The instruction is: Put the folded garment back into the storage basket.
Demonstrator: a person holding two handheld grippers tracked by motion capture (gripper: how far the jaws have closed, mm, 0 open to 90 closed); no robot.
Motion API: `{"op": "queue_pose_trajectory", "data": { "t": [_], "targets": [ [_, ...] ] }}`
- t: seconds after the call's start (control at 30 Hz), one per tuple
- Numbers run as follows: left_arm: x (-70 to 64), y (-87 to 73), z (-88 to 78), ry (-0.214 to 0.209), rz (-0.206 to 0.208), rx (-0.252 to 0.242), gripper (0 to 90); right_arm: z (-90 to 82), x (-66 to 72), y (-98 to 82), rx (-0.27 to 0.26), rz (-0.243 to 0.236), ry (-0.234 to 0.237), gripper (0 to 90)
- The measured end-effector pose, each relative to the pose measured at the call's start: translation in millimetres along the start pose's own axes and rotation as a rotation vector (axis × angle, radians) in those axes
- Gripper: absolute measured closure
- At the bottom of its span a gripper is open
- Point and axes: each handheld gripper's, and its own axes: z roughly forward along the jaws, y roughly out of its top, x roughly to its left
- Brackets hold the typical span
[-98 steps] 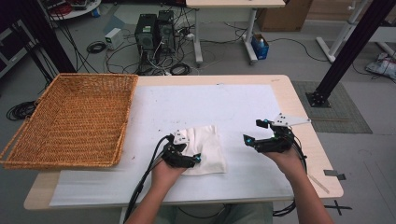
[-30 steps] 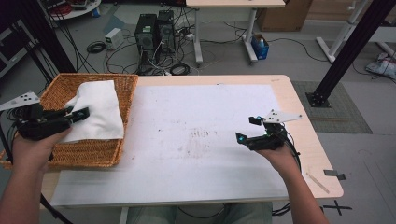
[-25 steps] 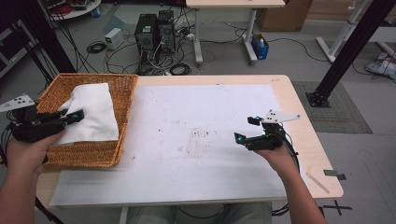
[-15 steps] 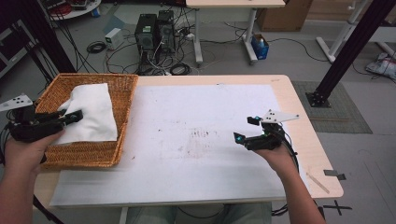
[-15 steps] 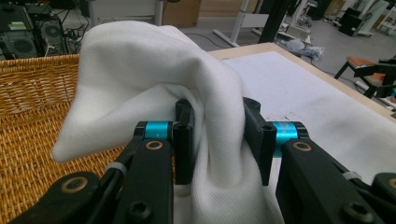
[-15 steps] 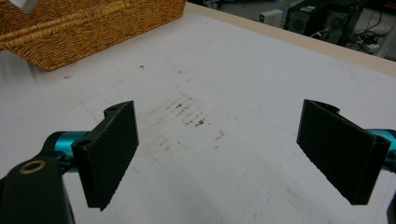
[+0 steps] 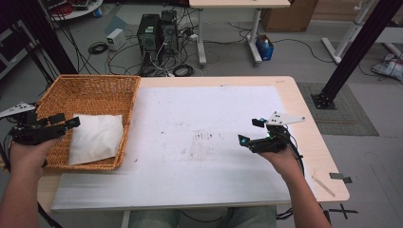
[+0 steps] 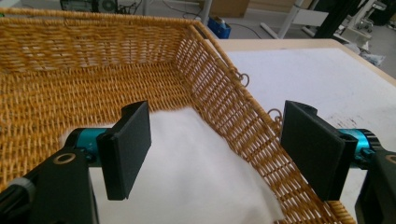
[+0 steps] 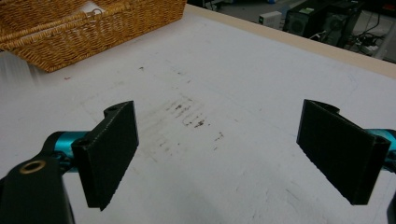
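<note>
A: High view, entry — where does my left gripper (image 7: pixel 66 124) stand?

B: At the near left edge of the wicker basket (image 7: pixel 90 90), pointing across it. The white cloth (image 7: pixel 97 137) lies inside, in the near right part of the basket, against the right wall.

A: Left gripper view agrees. My jaws have just been opening; they stand wide apart now, released. The cloth (image 8: pixel 187 177) lies below and between them, and neither pad presses on it. The right-hand pad hangs over the basket's wall (image 8: pixel 224 98).

B: And your right gripper (image 7: pixel 252 132)?

A: Held over the white sheet (image 7: pixel 199 109) on the table (image 7: pixel 304 114), right of the centre and well apart from the basket. In the right gripper view the jaws are spread wide with nothing between them — bare sheet with dark smudges (image 9: pixel 191 114) beneath.

B: Any writing or labels?

A: None I can read. The small box (image 7: pixel 264 47) on the floor is too far off to make out.
</note>
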Motion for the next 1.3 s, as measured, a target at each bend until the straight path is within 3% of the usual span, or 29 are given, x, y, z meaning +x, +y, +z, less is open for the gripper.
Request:
{"op": "queue_pose_trajectory", "data": {
  "t": [0.2,0.37,0.77,0.93,1.3],
  "targets": [
    [-9.0,-1.4,7.8,-0.040,0.030,0.014,24.5,1.0,0.9,-0.1,0.006,-0.001,0.003,13.3],
    [-25.0,0.5,16.5,-0.088,0.060,0.006,20.3,0.4,-0.3,-0.3,0.005,-0.002,0.000,13.3],
    [-85.7,21.0,44.2,-0.226,0.174,-0.030,11.3,-3.5,-1.6,-0.1,-0.003,0.001,0.003,13.3],
    [-110.2,24.9,61.1,-0.285,0.212,-0.025,9.6,-4.5,-1.4,0.2,-0.002,-0.001,0.010,13.3],
    [-159.7,27.0,95.8,-0.373,0.288,-0.006,9.5,-7.5,-2.9,0.5,-0.006,0.001,0.008,13.3]
  ]
}}
